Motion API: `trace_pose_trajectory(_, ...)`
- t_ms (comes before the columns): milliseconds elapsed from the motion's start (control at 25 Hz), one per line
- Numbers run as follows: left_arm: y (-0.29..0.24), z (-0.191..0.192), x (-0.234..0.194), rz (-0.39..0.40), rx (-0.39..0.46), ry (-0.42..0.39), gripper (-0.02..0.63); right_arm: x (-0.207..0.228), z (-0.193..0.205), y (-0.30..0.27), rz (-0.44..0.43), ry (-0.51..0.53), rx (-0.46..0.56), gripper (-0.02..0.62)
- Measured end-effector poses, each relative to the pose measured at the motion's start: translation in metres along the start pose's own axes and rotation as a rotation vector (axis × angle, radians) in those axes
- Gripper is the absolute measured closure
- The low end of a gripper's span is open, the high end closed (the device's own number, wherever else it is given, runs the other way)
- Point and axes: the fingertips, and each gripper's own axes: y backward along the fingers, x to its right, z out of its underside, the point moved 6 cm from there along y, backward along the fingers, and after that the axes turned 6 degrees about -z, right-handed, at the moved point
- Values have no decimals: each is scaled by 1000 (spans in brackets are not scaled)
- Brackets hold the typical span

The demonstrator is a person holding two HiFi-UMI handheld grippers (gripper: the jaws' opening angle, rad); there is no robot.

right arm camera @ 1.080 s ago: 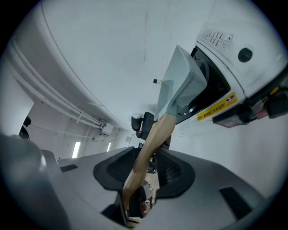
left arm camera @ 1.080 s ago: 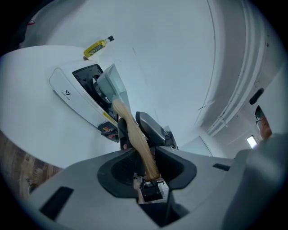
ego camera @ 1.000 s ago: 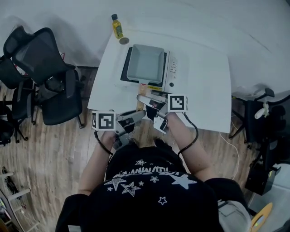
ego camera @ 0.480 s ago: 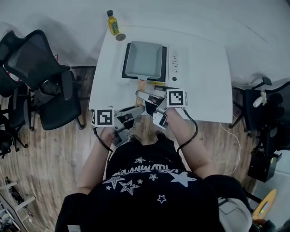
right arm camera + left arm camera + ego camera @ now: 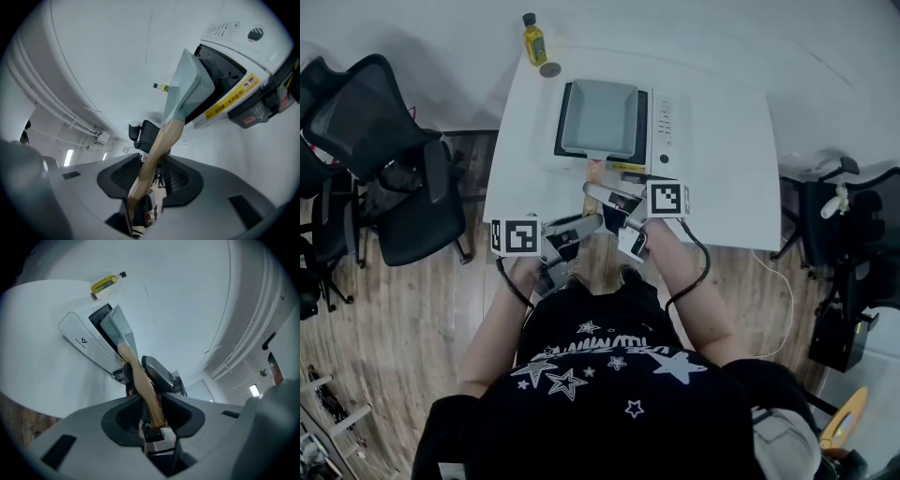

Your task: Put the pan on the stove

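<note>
Pan (image 5: 600, 117) sits on the stove (image 5: 661, 127) at the white surface's (image 5: 727, 150) far side, its wooden handle (image 5: 596, 172) pointing toward the person. The left claw (image 5: 152, 412) and right claw (image 5: 151, 174) both clamp that handle.

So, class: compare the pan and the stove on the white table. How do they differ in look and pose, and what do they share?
The pan is pale grey-green; the stove is white with a black top. The pan lies over the stove's top, while the stove stands on the table. The pan has a wooden handle jutting past the stove's front edge; the stove has none. Both are roughly square.
</note>
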Motion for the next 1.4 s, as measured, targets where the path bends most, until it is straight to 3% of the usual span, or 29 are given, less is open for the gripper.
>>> trace_pose_trajectory(160,-2,2,-4,-21,-12,-8,474,5,-2,2,44,52,-20,446)
trace_pose_trajectory(560,-9,7,-9,-47,-40,-19,476,6,3,4,55,45,-24,446)
trace_pose_trajectory(1080,-9,13,-7,-79,17,-4,476,6,4,6,64,44,-1,446)
trace_pose_trajectory(1240,-8,14,-2,-62,38,9,469,5,3,6,63,28,7,393)
trace_pose_trajectory(1400,-9,15,3,-57,44,1,398,6,4,9,75,27,-3,351)
